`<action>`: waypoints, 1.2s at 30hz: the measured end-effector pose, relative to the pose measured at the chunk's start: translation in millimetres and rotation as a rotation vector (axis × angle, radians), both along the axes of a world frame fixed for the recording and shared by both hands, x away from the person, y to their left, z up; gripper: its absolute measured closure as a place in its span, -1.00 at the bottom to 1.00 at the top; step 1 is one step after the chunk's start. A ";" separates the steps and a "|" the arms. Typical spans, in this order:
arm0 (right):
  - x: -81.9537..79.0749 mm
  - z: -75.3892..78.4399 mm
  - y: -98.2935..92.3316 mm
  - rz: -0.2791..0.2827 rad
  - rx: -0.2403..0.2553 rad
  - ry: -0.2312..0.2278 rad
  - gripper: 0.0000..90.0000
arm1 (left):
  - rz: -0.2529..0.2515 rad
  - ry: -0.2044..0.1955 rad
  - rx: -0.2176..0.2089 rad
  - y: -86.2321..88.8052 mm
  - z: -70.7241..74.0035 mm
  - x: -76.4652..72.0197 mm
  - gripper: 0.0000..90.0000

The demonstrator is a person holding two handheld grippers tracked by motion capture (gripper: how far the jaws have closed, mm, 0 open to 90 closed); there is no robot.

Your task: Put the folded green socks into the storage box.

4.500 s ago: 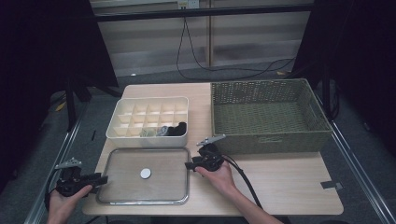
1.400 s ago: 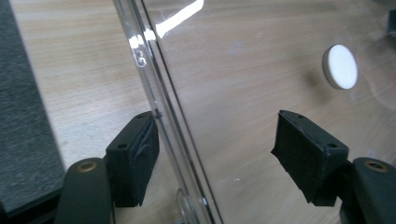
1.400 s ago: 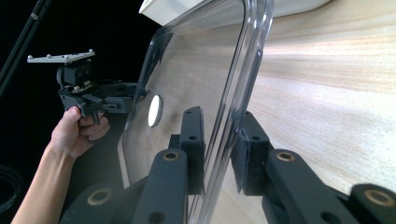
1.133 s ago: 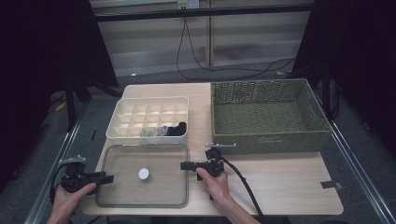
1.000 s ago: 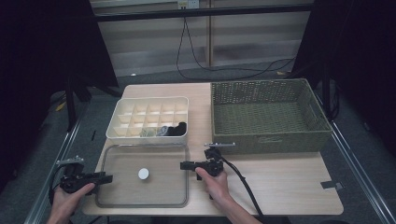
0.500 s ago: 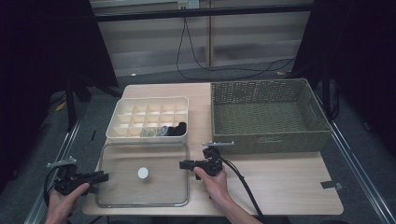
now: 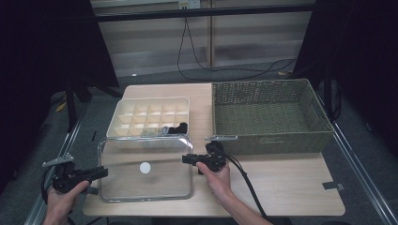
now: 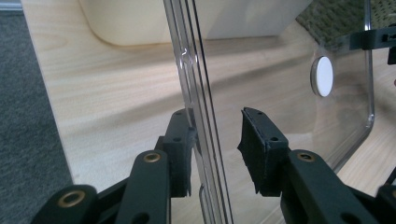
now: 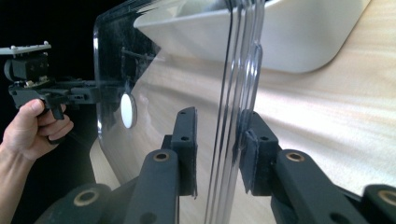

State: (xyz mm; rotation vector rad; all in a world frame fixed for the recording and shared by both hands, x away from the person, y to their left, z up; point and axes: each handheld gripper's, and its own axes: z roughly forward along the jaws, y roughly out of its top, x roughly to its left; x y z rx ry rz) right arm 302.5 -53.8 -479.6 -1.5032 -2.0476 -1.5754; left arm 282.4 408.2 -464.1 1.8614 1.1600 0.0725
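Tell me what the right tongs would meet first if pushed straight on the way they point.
Probably the left tongs: the right tongs point along the clear lid, whose rim sits between them.

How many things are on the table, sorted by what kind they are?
Clear plastic lid with a white round sticker: 1
Cream plastic organiser box with many small compartments: 1
Olive-green woven rectangular basket: 1
Black two-jaw grippers, left and right, both at the lid's edges: 2
Total: 5
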 end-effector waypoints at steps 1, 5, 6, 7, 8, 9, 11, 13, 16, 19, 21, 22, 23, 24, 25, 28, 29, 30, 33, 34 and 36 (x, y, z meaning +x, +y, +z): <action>-0.1 1.5 -0.4 0.000 0.005 -0.014 0.59 | 0.002 -0.002 0.001 -0.7 1.1 0.0 0.46; 0.1 7.9 -0.9 -0.004 0.002 -0.041 0.60 | 0.005 -0.023 0.002 -1.3 6.6 1.2 0.50; 0.5 9.9 -1.5 -0.007 0.002 -0.046 0.61 | 0.006 -0.025 -0.003 -1.7 7.5 1.3 0.51; 0.7 10.9 -1.8 -0.010 -0.001 -0.048 0.61 | 0.009 -0.030 0.004 -2.0 8.9 1.7 0.52; 0.9 12.0 -2.2 -0.011 -0.003 -0.051 0.60 | 0.006 -0.028 -0.001 -2.1 9.8 2.4 0.53; 1.2 13.0 -2.5 -0.011 -0.007 -0.055 0.60 | 0.017 -0.024 -0.002 -2.9 10.4 3.9 0.54; 2.1 14.6 -2.5 -0.009 -0.008 -0.063 0.61 | 0.028 -0.017 0.010 -4.1 11.8 6.4 0.54; 2.3 16.9 -2.4 -0.007 -0.012 -0.074 0.62 | 0.028 -0.027 0.008 -4.7 13.3 7.3 0.54; 4.1 20.0 -2.9 -0.010 -0.010 -0.083 0.61 | 0.028 -0.047 0.005 -4.8 16.7 8.0 0.54; 5.6 22.6 -3.0 -0.010 -0.012 -0.092 0.60 | 0.026 -0.059 0.009 -5.1 20.0 8.9 0.54; 6.1 24.4 -3.0 -0.013 -0.016 -0.096 0.60 | 0.030 -0.062 0.007 -5.8 21.8 10.1 0.54; 6.6 26.0 -3.0 -0.014 -0.017 -0.098 0.60 | 0.033 -0.061 0.001 -6.2 22.3 10.5 0.54; 7.1 27.1 -3.2 -0.017 -0.018 -0.100 0.59 | 0.032 -0.064 0.003 -6.5 23.1 11.3 0.54; 7.7 28.4 -3.3 -0.021 -0.020 -0.102 0.59 | 0.035 -0.066 0.005 -7.2 23.9 12.1 0.54; 8.6 29.3 -3.8 -0.020 -0.023 -0.107 0.59 | 0.032 -0.067 0.007 -7.7 25.1 12.9 0.54; 10.7 31.3 -4.0 -0.022 -0.034 -0.109 0.57 | 0.031 -0.081 0.014 -9.4 29.6 14.7 0.54; 11.3 31.7 -4.2 -0.023 -0.035 -0.108 0.56 | 0.029 -0.085 0.014 -9.4 30.9 15.4 0.54; 12.1 31.9 -4.3 -0.023 -0.035 -0.108 0.56 | 0.033 -0.084 0.013 -9.9 32.1 16.0 0.54; 14.2 33.6 -4.2 -0.022 -0.035 -0.110 0.56 | 0.032 -0.090 0.021 -10.2 35.5 18.3 0.54; 15.1 34.8 -4.3 -0.023 -0.035 -0.110 0.56 | 0.030 -0.094 0.020 -9.9 36.8 18.9 0.54; 16.5 36.6 -4.2 -0.023 -0.032 -0.113 0.56 | 0.032 -0.097 0.022 -10.2 39.0 19.9 0.54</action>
